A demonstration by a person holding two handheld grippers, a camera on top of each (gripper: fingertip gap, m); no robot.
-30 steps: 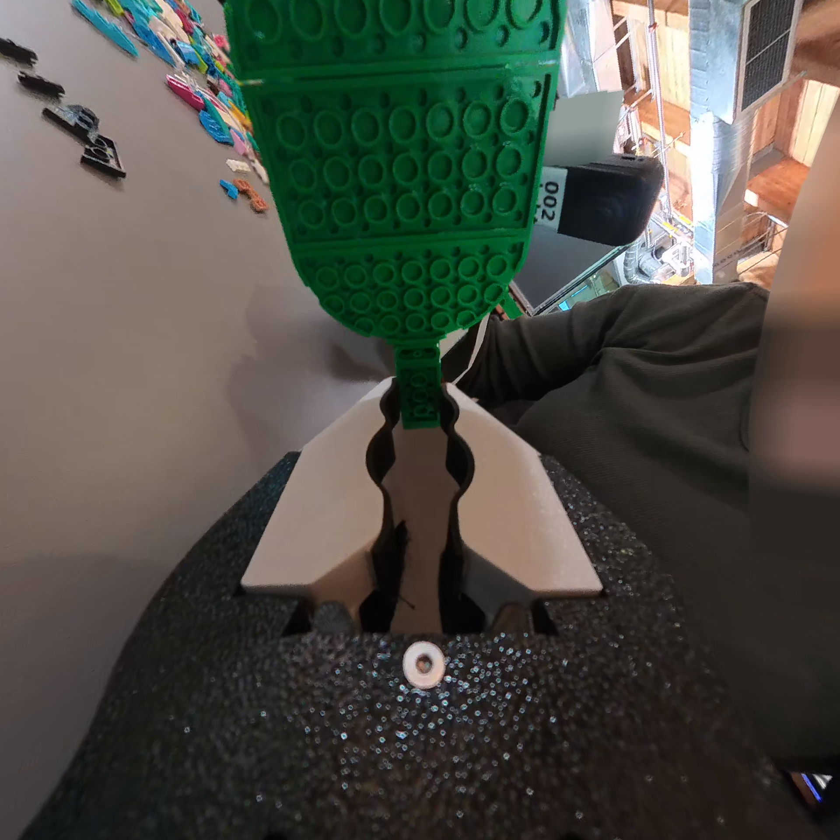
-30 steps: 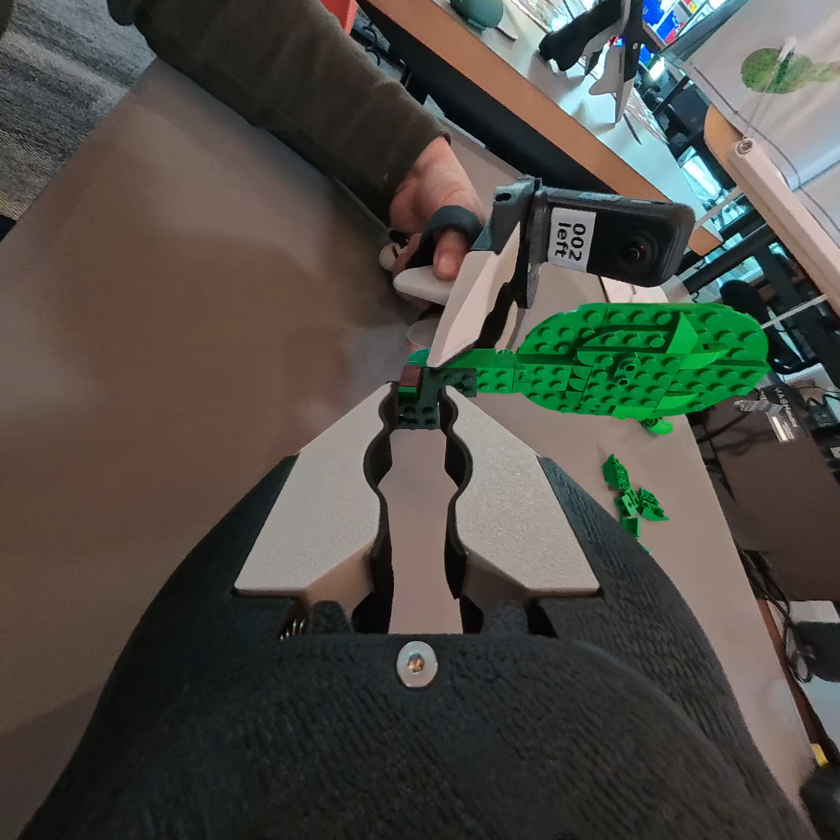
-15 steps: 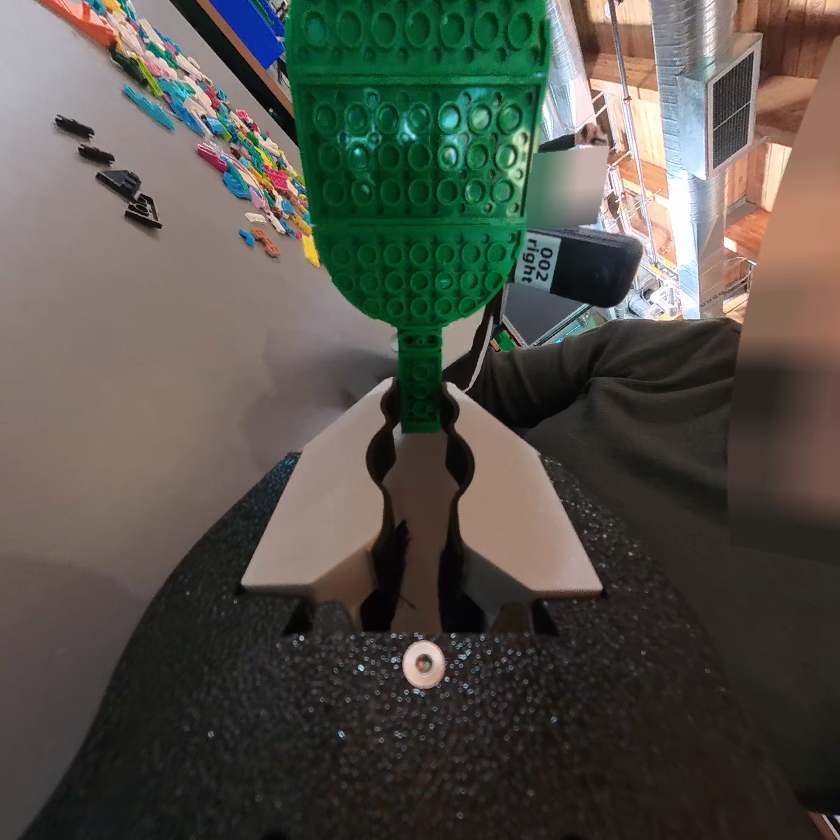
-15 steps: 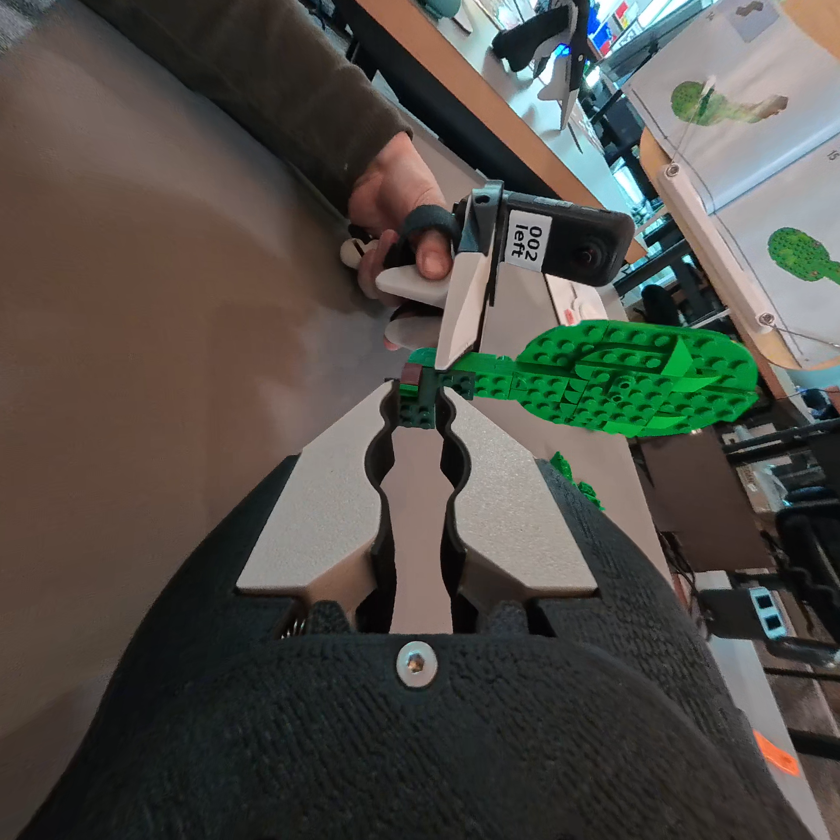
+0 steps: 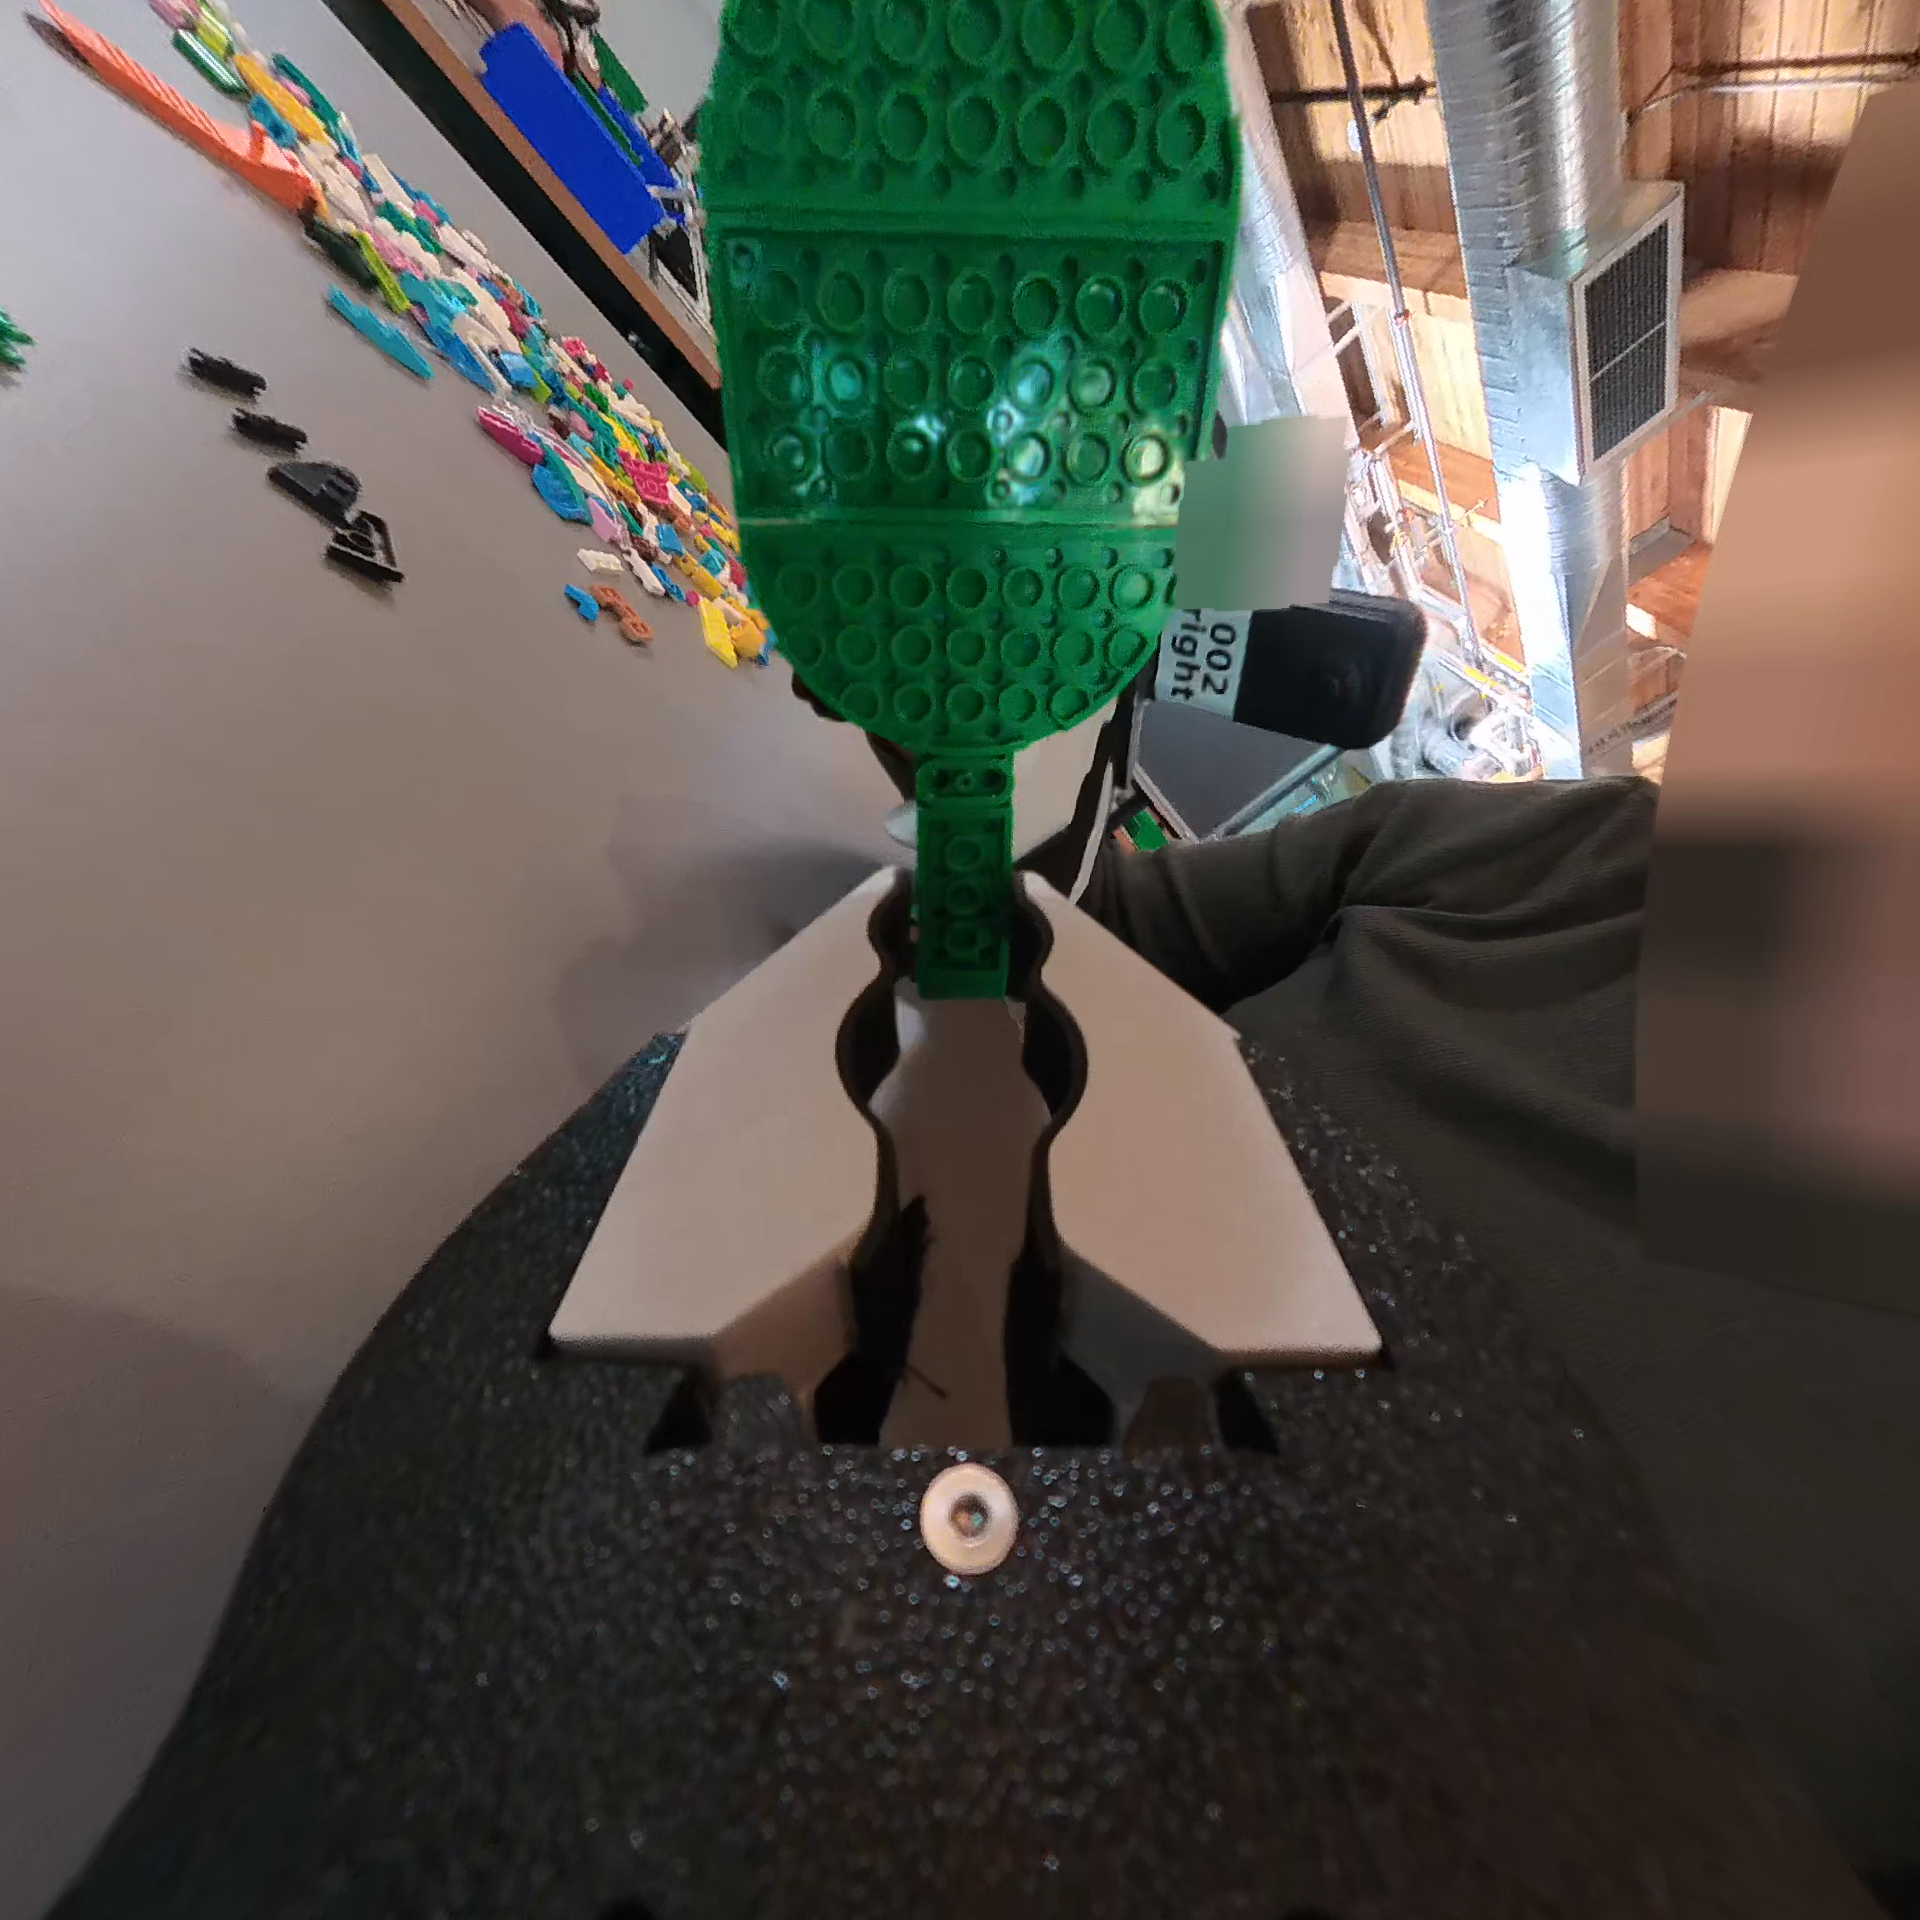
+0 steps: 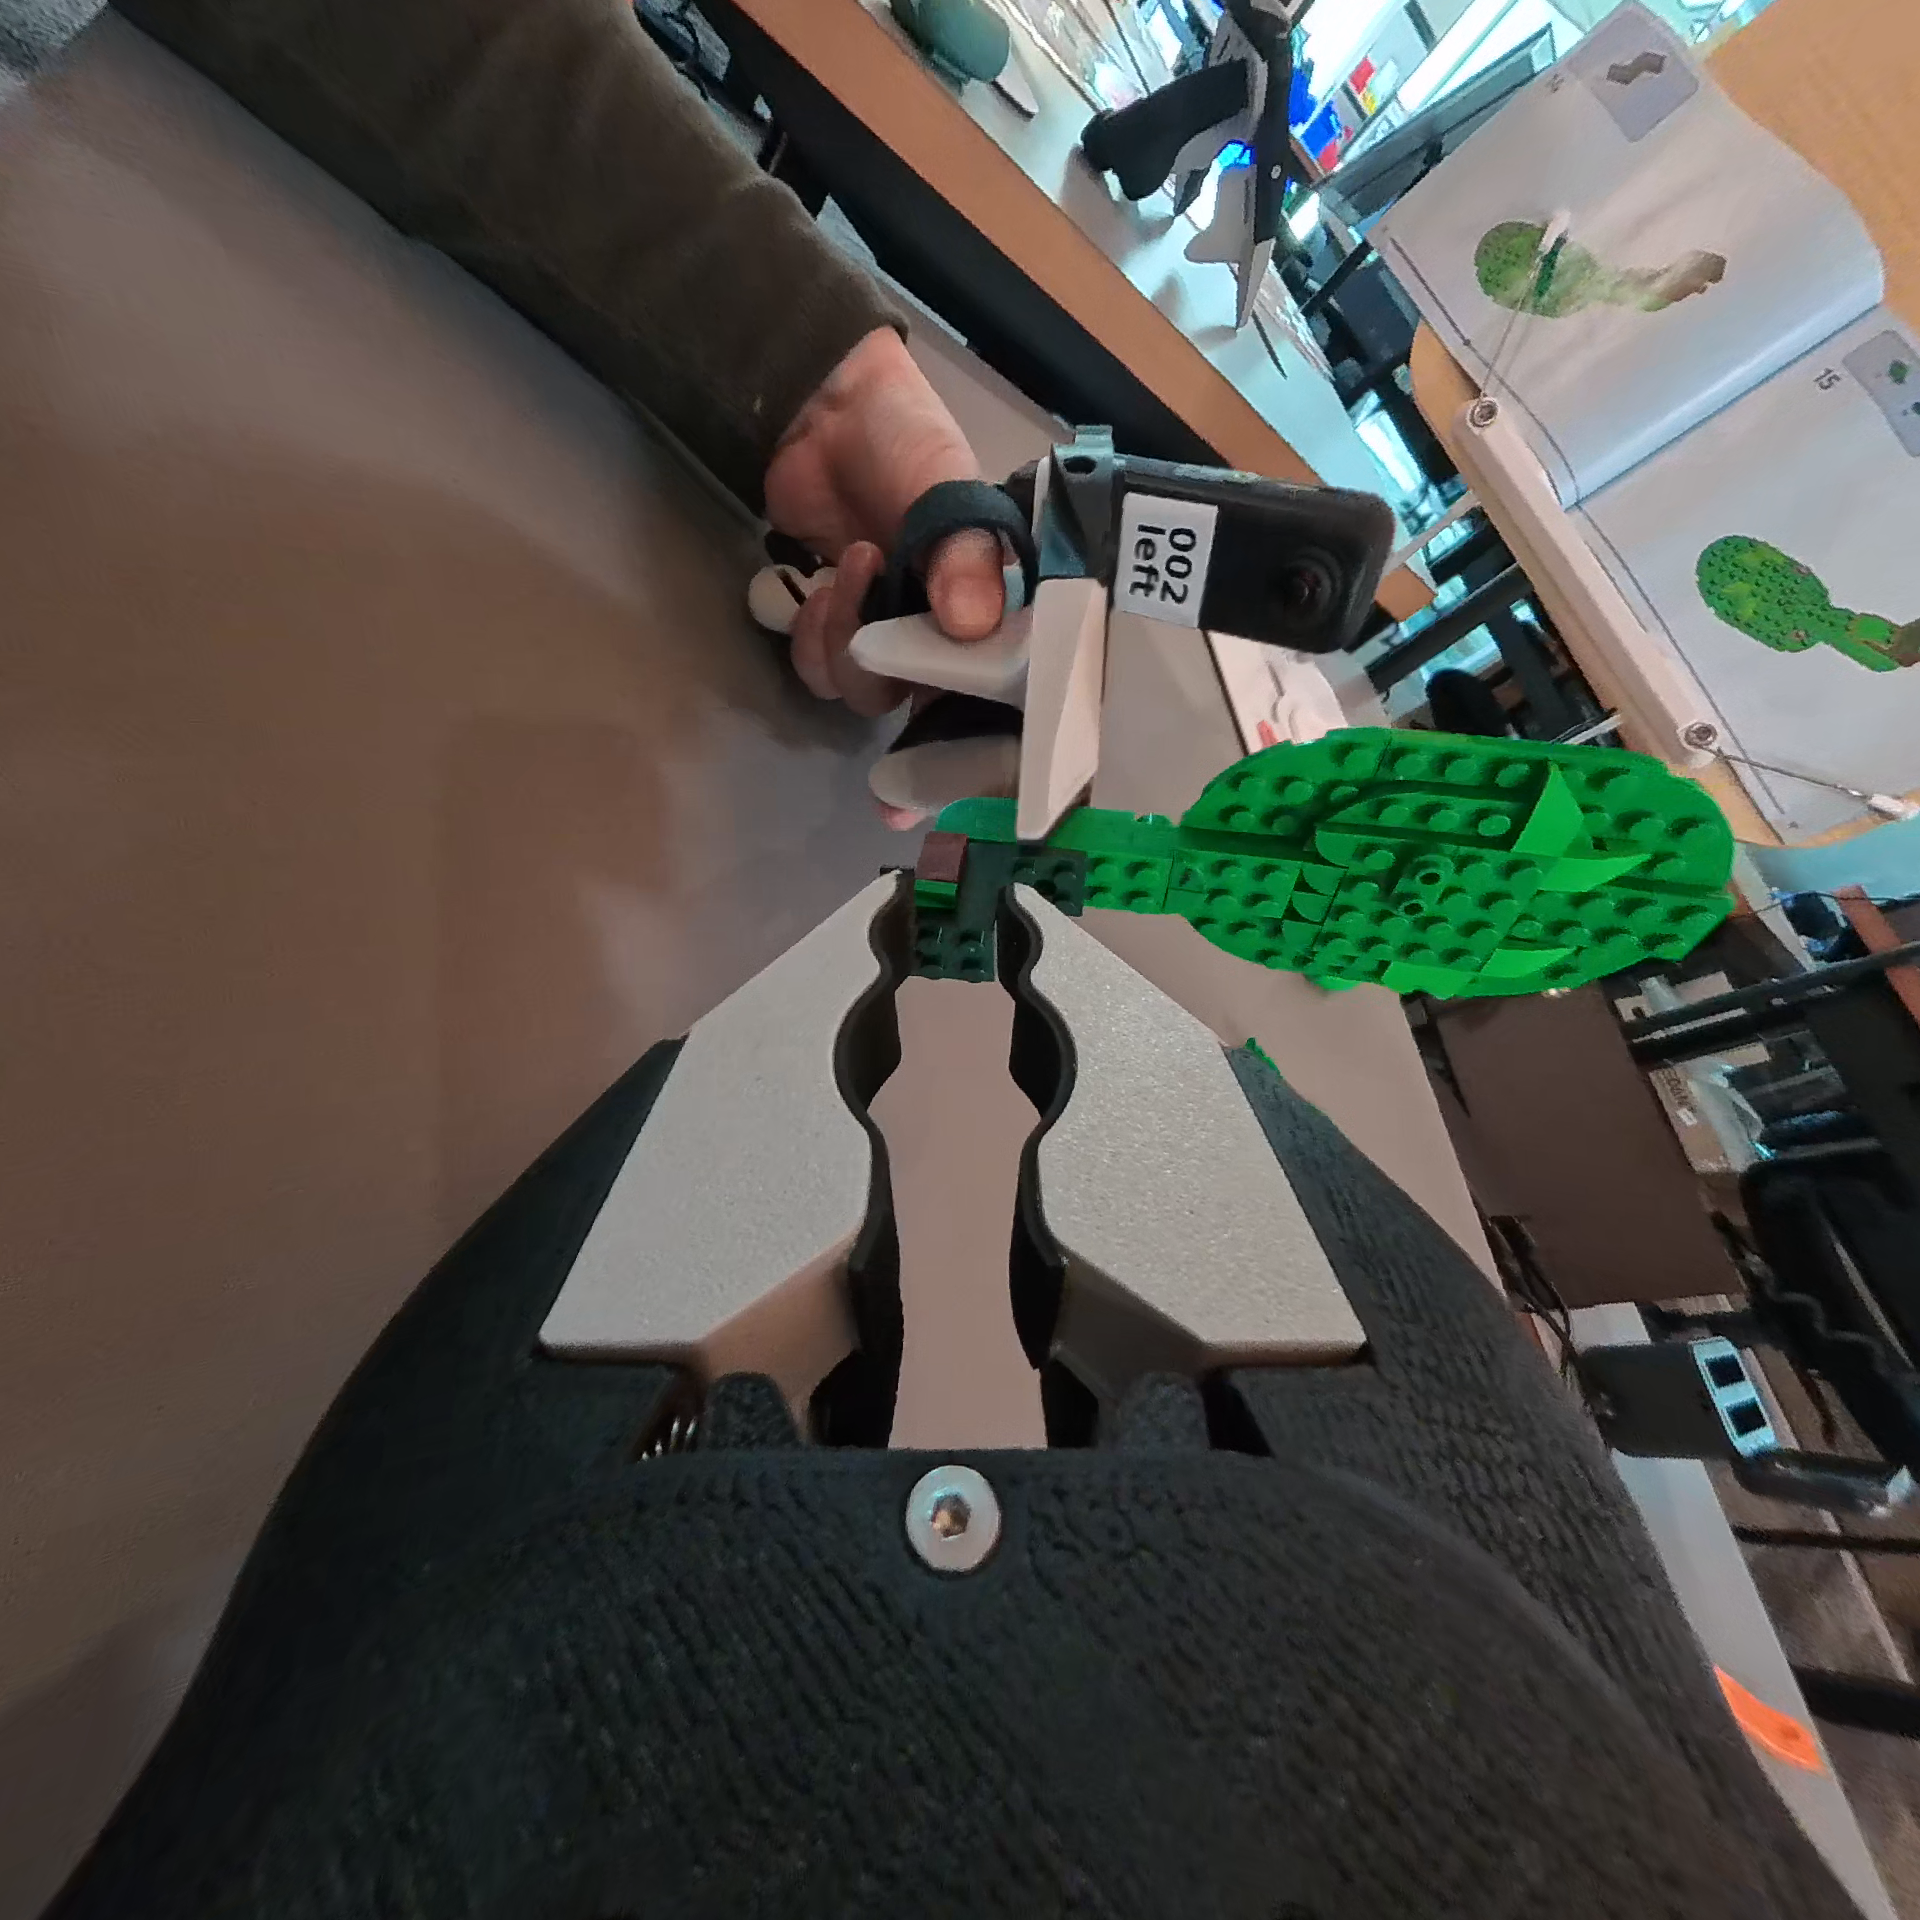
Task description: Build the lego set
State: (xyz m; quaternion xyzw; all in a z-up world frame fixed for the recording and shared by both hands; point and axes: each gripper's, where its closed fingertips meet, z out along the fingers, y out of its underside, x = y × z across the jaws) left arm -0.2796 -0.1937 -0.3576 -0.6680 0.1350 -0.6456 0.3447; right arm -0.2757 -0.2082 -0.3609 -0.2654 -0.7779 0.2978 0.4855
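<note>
We clamp the green build (image 5: 966,416) off the worktop (image 5: 312,831) – left tongs (image 5: 961,914) on its stem, right tongs (image 6: 951,920) on its dark end block (image 6: 951,940).

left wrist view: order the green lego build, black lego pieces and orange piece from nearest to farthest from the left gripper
1. Green lego build: stem held in the left gripper, straight ahead.
2. Black lego pieces: table, left.
3. Orange piece: far upper left.

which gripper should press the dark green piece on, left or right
Right. The right gripper already grips the dark green piece at the stem end, while the left gripper holds the green leaf build steady.
</note>
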